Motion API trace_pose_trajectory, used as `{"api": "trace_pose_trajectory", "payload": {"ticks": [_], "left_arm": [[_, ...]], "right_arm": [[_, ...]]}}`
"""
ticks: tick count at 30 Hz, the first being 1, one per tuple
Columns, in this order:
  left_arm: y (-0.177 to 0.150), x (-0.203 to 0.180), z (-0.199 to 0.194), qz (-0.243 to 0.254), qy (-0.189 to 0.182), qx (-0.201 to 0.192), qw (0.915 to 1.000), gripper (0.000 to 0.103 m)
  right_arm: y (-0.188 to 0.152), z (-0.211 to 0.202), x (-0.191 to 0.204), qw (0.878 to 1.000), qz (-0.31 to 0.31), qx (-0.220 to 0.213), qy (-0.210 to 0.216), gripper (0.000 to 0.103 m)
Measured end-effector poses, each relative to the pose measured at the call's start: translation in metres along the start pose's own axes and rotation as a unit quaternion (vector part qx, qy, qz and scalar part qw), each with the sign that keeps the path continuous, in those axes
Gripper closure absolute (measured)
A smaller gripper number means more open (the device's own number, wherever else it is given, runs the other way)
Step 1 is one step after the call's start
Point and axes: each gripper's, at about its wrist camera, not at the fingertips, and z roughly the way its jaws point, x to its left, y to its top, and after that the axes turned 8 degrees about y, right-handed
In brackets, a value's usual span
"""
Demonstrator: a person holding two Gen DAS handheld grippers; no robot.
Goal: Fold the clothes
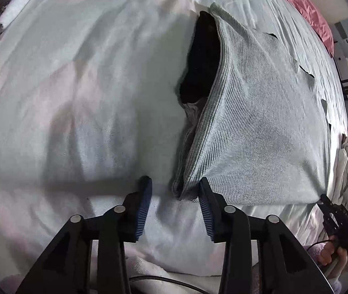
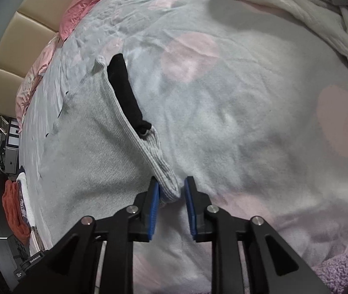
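Observation:
A grey ribbed garment (image 1: pixel 259 122) lies flat on the bed, with a black piece of cloth (image 1: pixel 203 56) showing under its banded edge. In the left wrist view my left gripper (image 1: pixel 175 183) is open at the near corner of that band, and the corner lies just inside its right finger. In the right wrist view the grey ribbed garment (image 2: pixel 88 152) spreads to the left, the black piece of cloth (image 2: pixel 125 93) beside its band. My right gripper (image 2: pixel 171 186) is open but narrow, and the band's end sits between the pads, touching the left pad.
The pale sheet (image 1: pixel 76 98) with faint pink spots covers the bed. A pink pillow (image 2: pixel 81 7) and padded headboard (image 2: pixel 15 56) are at the far end. White clothes (image 2: pixel 296 7) are heaped at one side. A hand with a black gripper (image 1: pixel 338 220) shows low right.

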Motion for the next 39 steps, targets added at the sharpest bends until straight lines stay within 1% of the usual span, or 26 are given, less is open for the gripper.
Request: {"api": "trace_pose_trajectory", "payload": {"ticks": [2, 3, 4, 6, 8, 13, 16, 20, 22, 25, 31, 32, 33, 35, 39], "left_arm": [[0.001, -0.002, -0.007, 0.001, 0.005, -0.019, 0.9998, 0.056], [0.002, -0.003, -0.011, 0.000, 0.005, -0.029, 0.9996, 0.056], [0.002, -0.004, -0.014, 0.000, 0.006, -0.039, 0.9992, 0.056], [0.003, -0.004, -0.020, -0.005, 0.006, -0.055, 0.9985, 0.056], [0.006, -0.003, -0.023, -0.012, 0.004, -0.068, 0.9976, 0.056], [0.007, -0.002, -0.033, -0.013, 0.001, -0.110, 0.9938, 0.056], [0.006, -0.014, -0.040, 0.011, 0.008, -0.143, 0.9896, 0.056], [0.009, -0.030, -0.049, 0.059, 0.026, -0.188, 0.9801, 0.056], [0.012, -0.041, -0.046, 0.080, 0.030, -0.194, 0.9773, 0.056], [0.016, -0.058, -0.043, 0.111, 0.035, -0.203, 0.9722, 0.056], [0.025, -0.092, -0.036, 0.172, 0.046, -0.221, 0.9590, 0.056], [0.027, -0.098, -0.035, 0.182, 0.048, -0.224, 0.9563, 0.056], [0.030, -0.101, -0.032, 0.185, 0.050, -0.224, 0.9556, 0.056], [0.041, -0.104, -0.024, 0.182, 0.054, -0.220, 0.9569, 0.056], [0.064, -0.105, -0.006, 0.171, 0.063, -0.202, 0.9623, 0.056]], "right_arm": [[0.000, -0.007, 0.002, 1.000, -0.008, -0.018, 0.001, 0.079], [0.002, -0.010, 0.003, 1.000, -0.008, -0.027, -0.006, 0.079], [0.004, -0.013, 0.002, 0.999, -0.005, -0.037, -0.013, 0.079], [0.007, -0.015, -0.003, 0.999, 0.009, -0.048, -0.012, 0.079], [0.010, -0.014, -0.007, 0.998, 0.021, -0.051, -0.011, 0.079], [0.012, -0.012, 0.008, 0.998, -0.005, -0.057, -0.010, 0.079], [0.011, -0.015, 0.018, 0.997, -0.035, -0.067, -0.009, 0.079], [0.012, -0.010, 0.033, 0.995, -0.070, -0.066, -0.001, 0.079], [0.013, -0.005, 0.039, 0.995, -0.084, -0.062, 0.005, 0.079], [0.014, 0.001, 0.051, 0.992, -0.110, -0.066, 0.004, 0.079], [0.016, 0.015, 0.080, 0.980, -0.179, -0.081, 0.008, 0.079], [0.017, 0.019, 0.085, 0.978, -0.192, -0.082, 0.002, 0.079], [0.017, 0.023, 0.090, 0.975, -0.204, -0.082, -0.003, 0.080], [0.020, 0.032, 0.097, 0.973, -0.217, -0.081, -0.015, 0.080], [0.024, 0.048, 0.103, 0.973, -0.221, -0.070, -0.013, 0.080]]}}
